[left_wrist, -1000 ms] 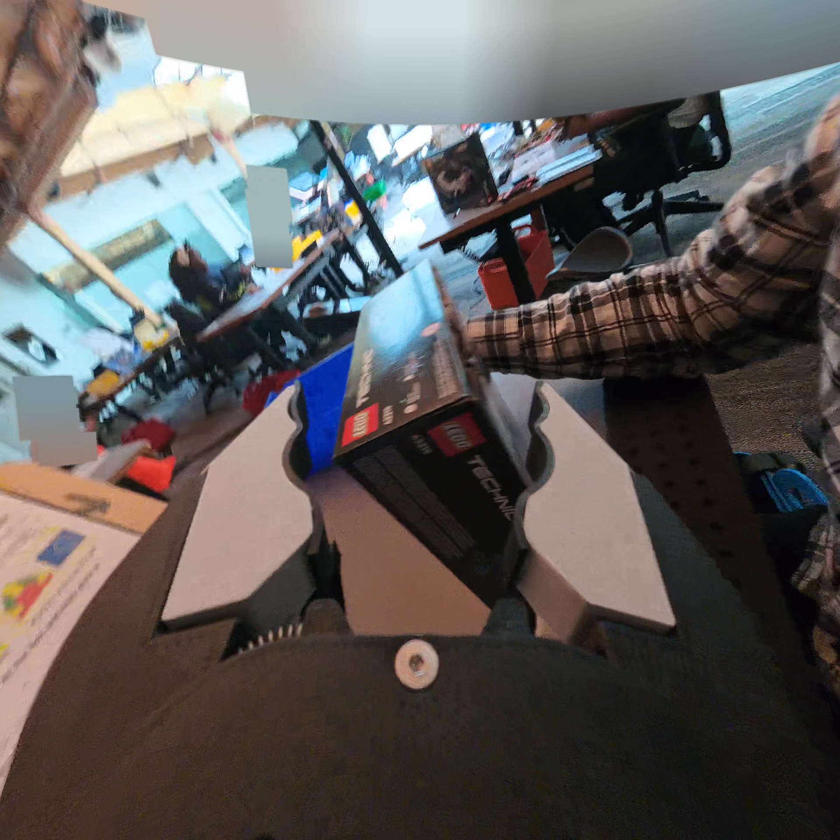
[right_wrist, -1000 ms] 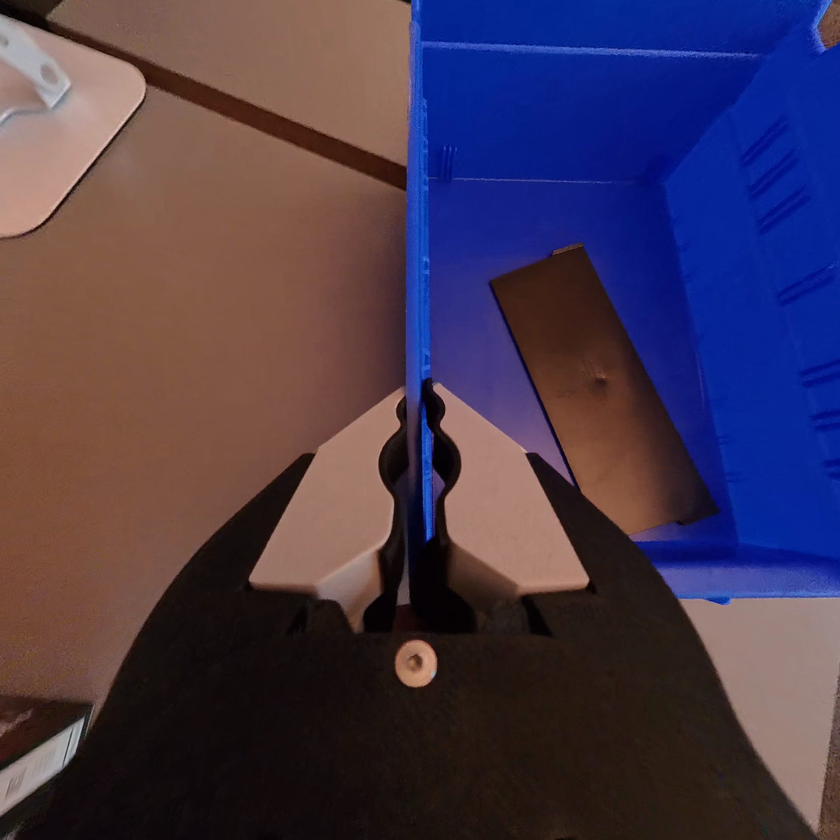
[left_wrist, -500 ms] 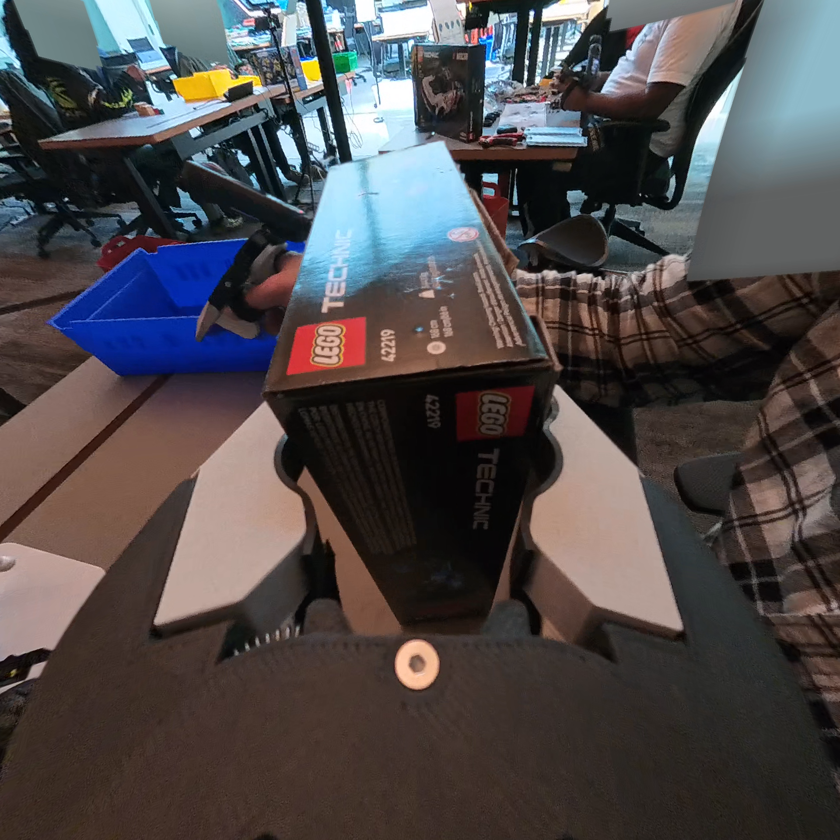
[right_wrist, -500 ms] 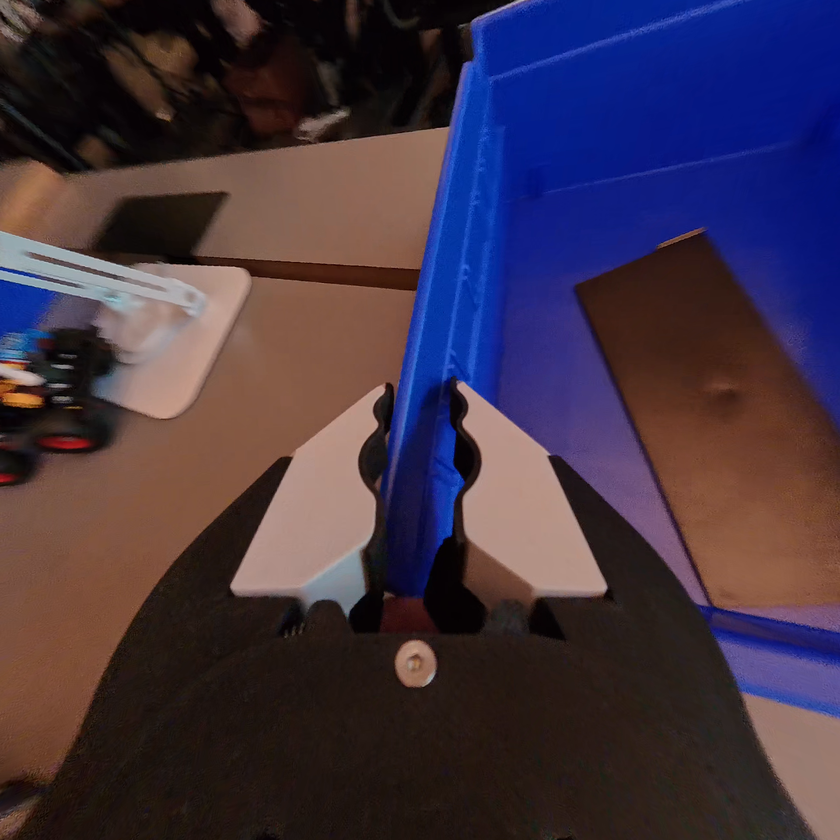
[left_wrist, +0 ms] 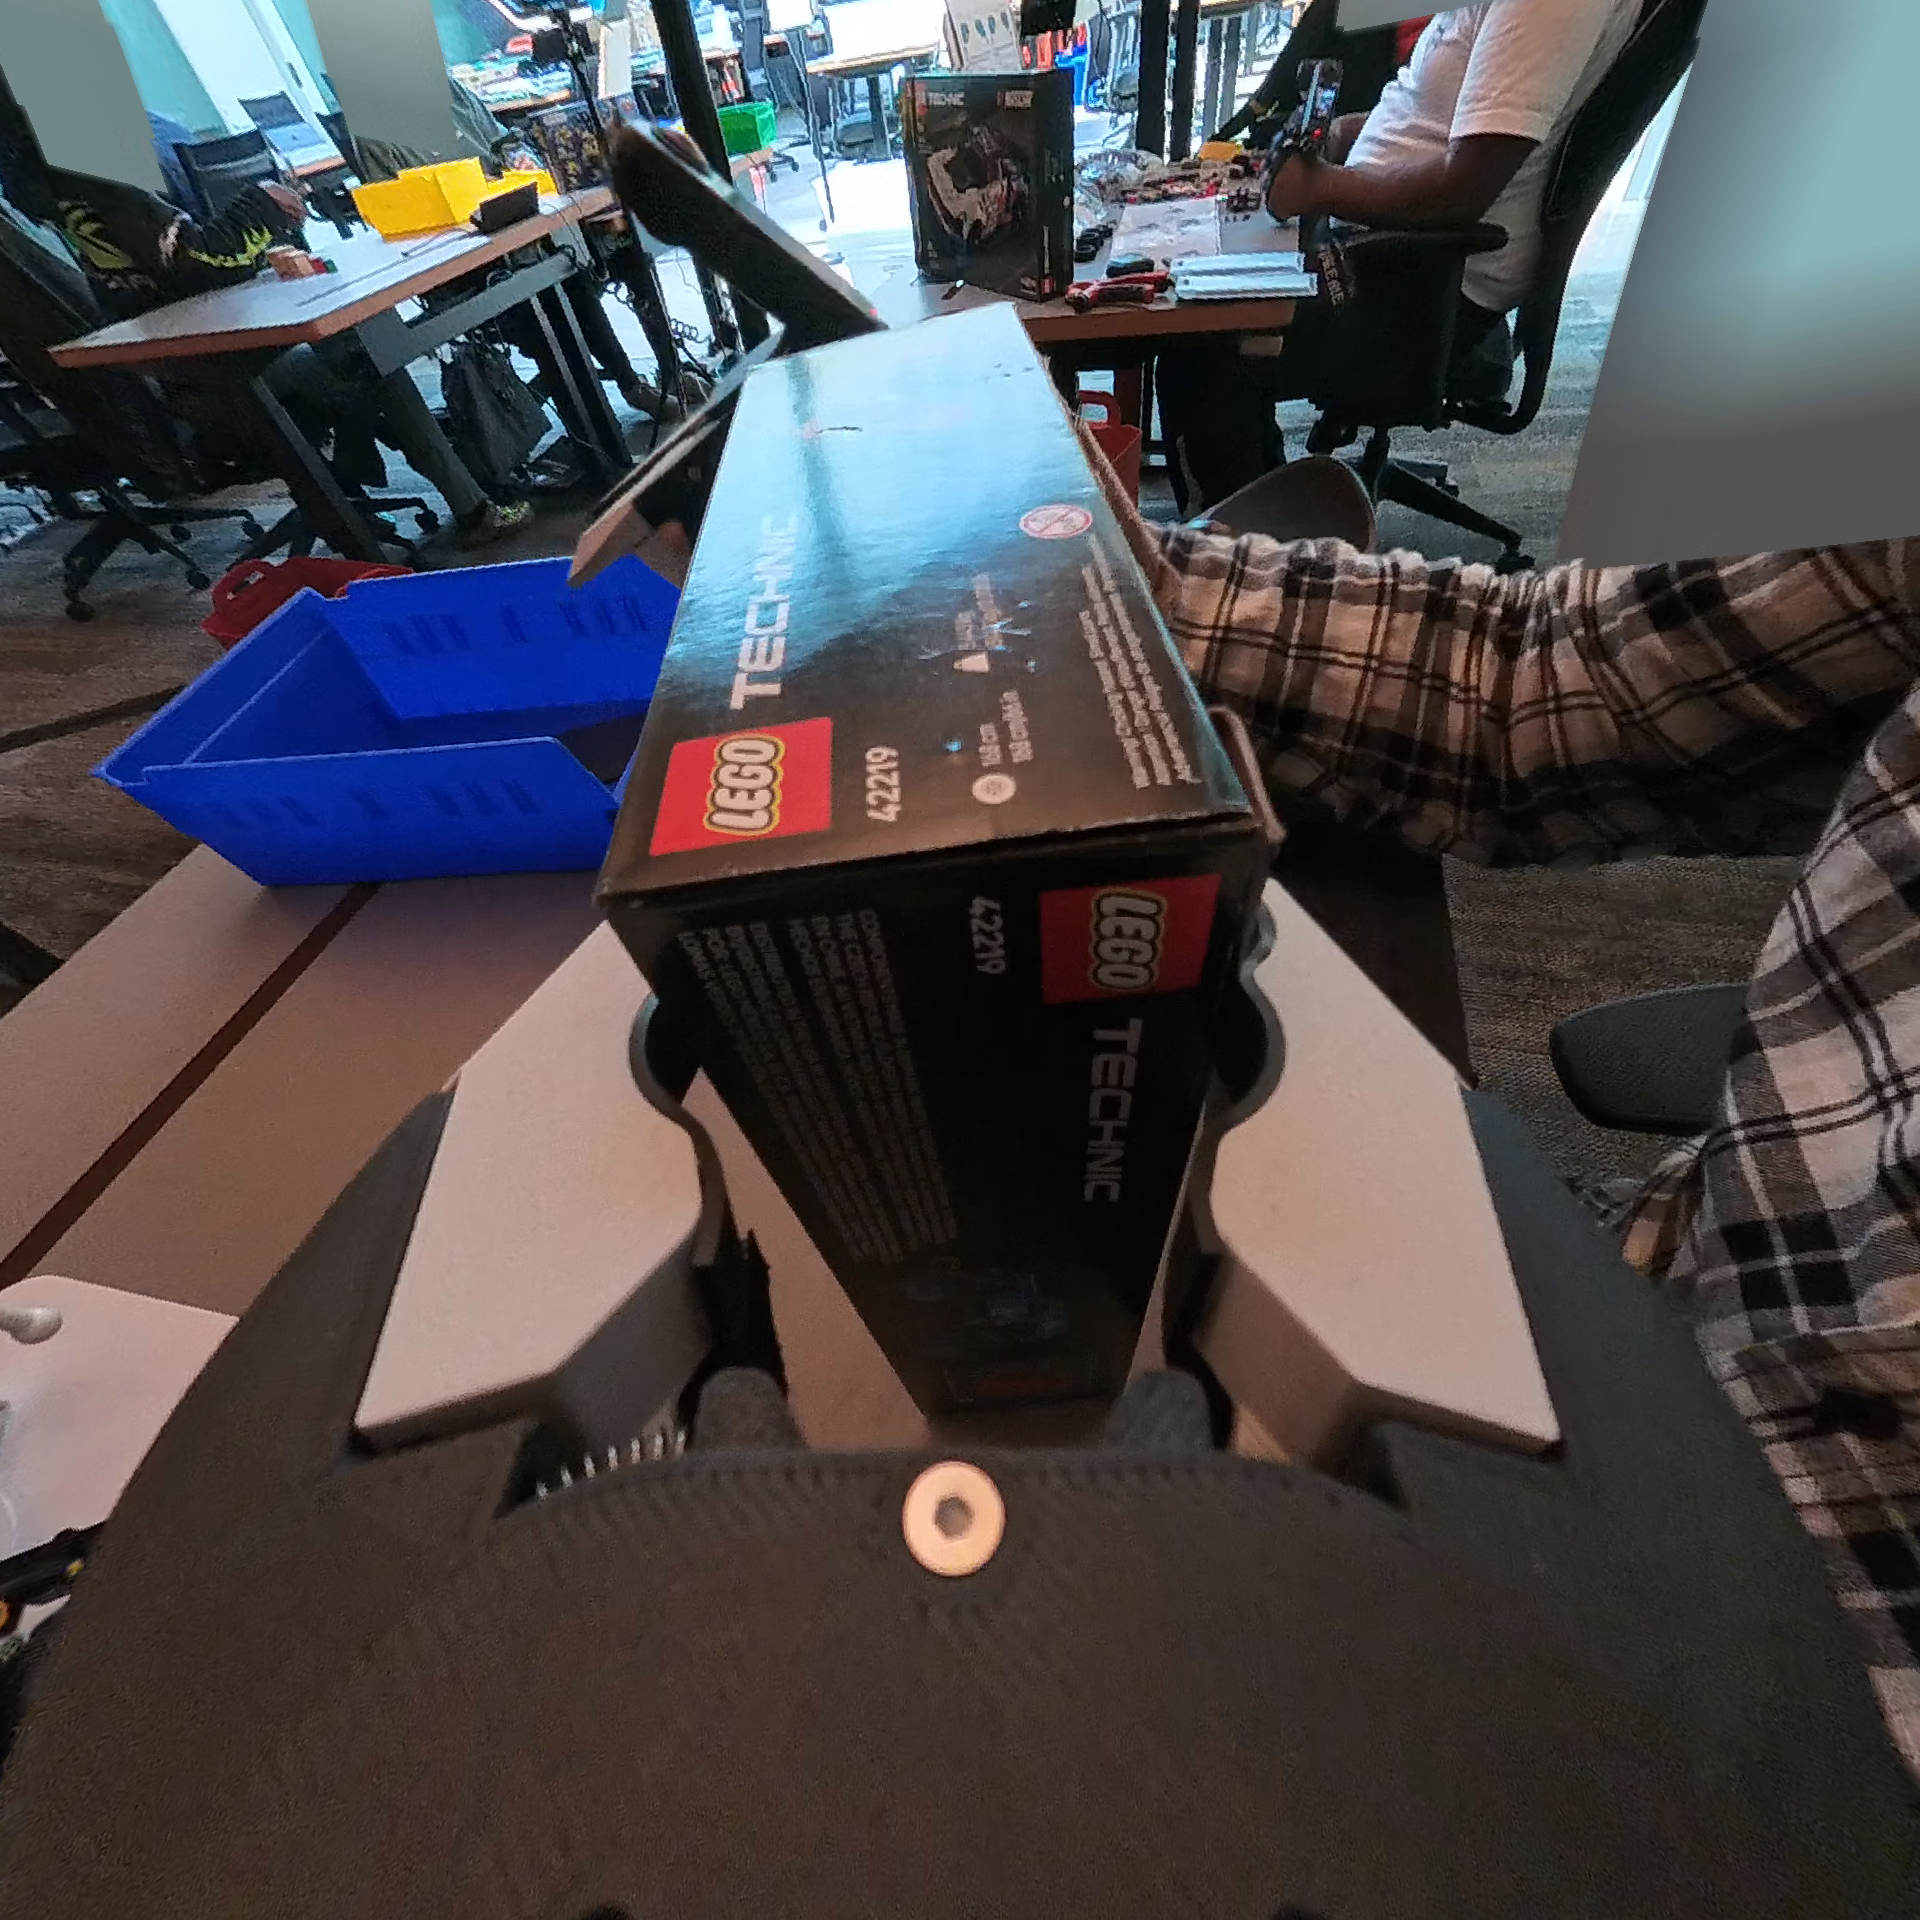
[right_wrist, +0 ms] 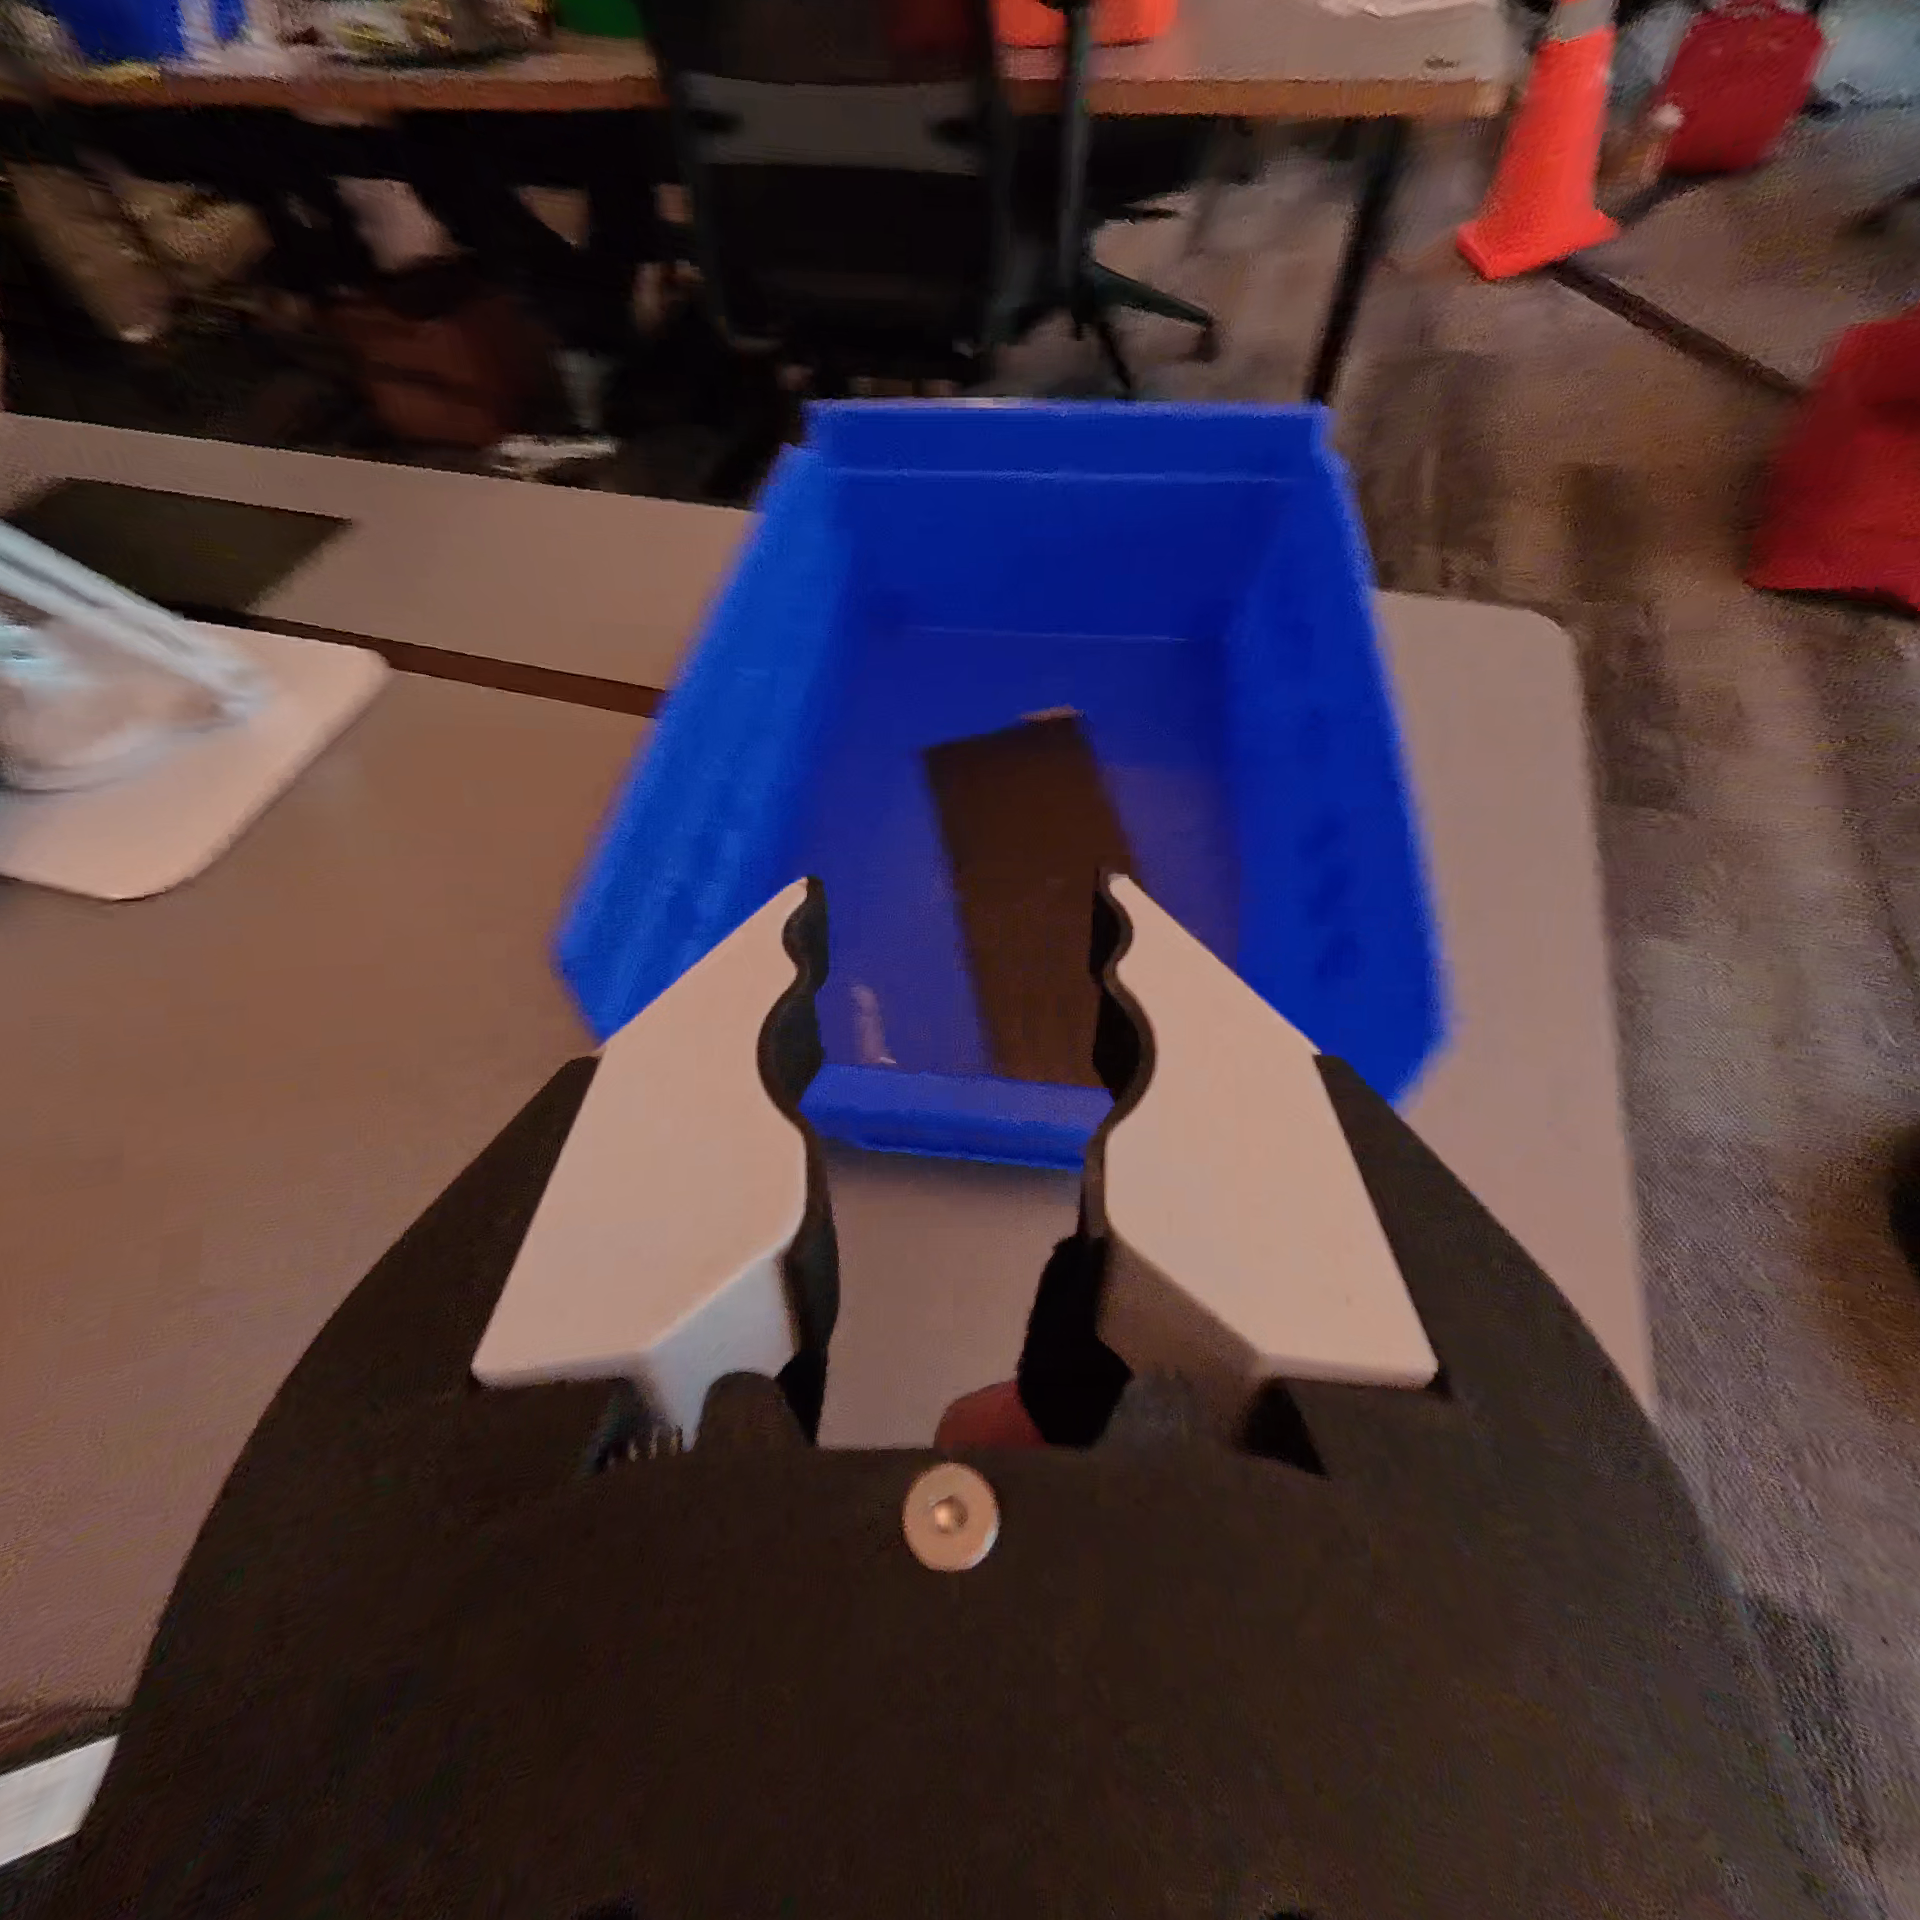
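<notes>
Since the earlier frames the right gripper (right_wrist: 956,904) has let go of the blue bin's (right_wrist: 727,790) side wall and backed away, so the bin now sits apart from it; its jaws stand moderately parted with nothing between them, hovering just short of the bin's near wall. Nearest in the left wrist view, the left gripper (left_wrist: 945,1049) is spread wide and clamped on the end of a long black toy box (left_wrist: 925,623), one finger on each broad side, the box standing on its narrow edge and reaching away from the camera. Beneath both lies the tan surface (right_wrist: 260,1039), with a dark seam running across it. A white stand base (right_wrist: 197,769) rests toward the surface's left edge. Beyond the right gripper the bin sits at the surface's far right corner, with a flat dark panel (right_wrist: 1029,883) lying on its floor. A plaid sleeve (left_wrist: 1455,686) reaches in from the right behind the box. Farther off stand other desks, office chairs, an orange cone (right_wrist: 1538,156) and seated people.
</notes>
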A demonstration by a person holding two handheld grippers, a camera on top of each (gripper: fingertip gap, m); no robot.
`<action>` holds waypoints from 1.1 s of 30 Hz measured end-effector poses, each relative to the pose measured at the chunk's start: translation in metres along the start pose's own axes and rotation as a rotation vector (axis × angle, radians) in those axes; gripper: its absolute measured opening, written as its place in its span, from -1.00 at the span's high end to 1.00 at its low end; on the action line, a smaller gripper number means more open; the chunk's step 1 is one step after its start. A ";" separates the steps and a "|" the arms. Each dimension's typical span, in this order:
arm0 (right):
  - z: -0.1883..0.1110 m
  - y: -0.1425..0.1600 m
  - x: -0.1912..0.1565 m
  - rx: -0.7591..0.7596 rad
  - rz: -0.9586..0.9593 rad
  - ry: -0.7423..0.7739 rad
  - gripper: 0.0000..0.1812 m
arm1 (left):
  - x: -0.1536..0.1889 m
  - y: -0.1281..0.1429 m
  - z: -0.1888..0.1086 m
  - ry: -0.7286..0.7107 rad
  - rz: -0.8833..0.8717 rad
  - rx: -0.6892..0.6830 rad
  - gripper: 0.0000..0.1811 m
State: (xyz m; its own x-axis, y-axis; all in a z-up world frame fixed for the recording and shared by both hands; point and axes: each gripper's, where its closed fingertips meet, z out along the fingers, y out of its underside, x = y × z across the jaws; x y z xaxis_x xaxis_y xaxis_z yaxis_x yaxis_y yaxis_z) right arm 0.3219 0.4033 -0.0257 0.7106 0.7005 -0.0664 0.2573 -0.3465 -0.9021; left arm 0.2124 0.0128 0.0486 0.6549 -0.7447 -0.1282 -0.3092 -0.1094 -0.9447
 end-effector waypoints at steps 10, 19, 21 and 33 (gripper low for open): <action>0.029 0.037 0.075 -0.005 0.102 0.032 0.59 | 0.003 0.000 -0.002 -0.016 0.014 0.001 -0.13; 0.031 0.055 0.101 -0.059 0.084 0.090 0.71 | -0.004 -0.001 0.000 -0.009 -0.021 0.042 -0.13; 0.034 0.060 0.096 -0.048 0.062 0.098 0.91 | -0.003 -0.002 0.002 -0.007 -0.014 0.044 -0.13; -0.060 0.018 -0.088 0.081 -0.089 -0.470 0.60 | -0.010 0.002 -0.002 0.007 0.017 0.007 -0.12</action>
State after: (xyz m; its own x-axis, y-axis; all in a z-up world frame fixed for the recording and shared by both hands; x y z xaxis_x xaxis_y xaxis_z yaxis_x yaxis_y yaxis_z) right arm 0.3030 0.2980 -0.0110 0.3107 0.9376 -0.1564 0.2386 -0.2362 -0.9419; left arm 0.2038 0.0189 0.0485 0.6447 -0.7512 -0.1417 -0.3153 -0.0925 -0.9445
